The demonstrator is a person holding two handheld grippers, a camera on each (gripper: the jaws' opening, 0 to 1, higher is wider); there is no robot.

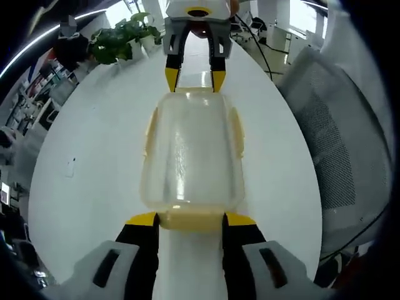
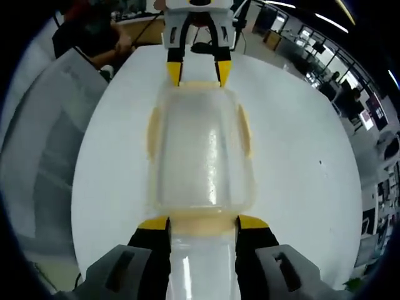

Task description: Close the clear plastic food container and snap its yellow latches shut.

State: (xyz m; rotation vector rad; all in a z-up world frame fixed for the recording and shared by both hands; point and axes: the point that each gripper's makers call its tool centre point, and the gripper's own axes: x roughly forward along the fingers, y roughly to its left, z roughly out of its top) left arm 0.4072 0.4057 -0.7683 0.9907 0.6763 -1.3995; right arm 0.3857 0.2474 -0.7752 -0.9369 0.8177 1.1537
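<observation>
The clear plastic container (image 1: 190, 156) lies lengthwise on the white table (image 1: 94, 187) with its lid on. Pale yellow side latches (image 1: 150, 131) sit along both long edges. In the left gripper view, my left gripper (image 1: 191, 220) has its yellow-tipped jaws tight against either side of the near end latch (image 1: 190, 224). My right gripper (image 1: 195, 78) holds the far end the same way. In the right gripper view, the container (image 2: 203, 156) runs from my right gripper (image 2: 203, 224) to my left gripper (image 2: 199, 72) at the far end.
A potted plant (image 1: 115, 40) stands at the table's far left. A grey mesh chair (image 1: 337, 137) is close to the table's right edge, seen as the chair (image 2: 44, 156) in the right gripper view. A person (image 2: 94, 31) sits beyond the table.
</observation>
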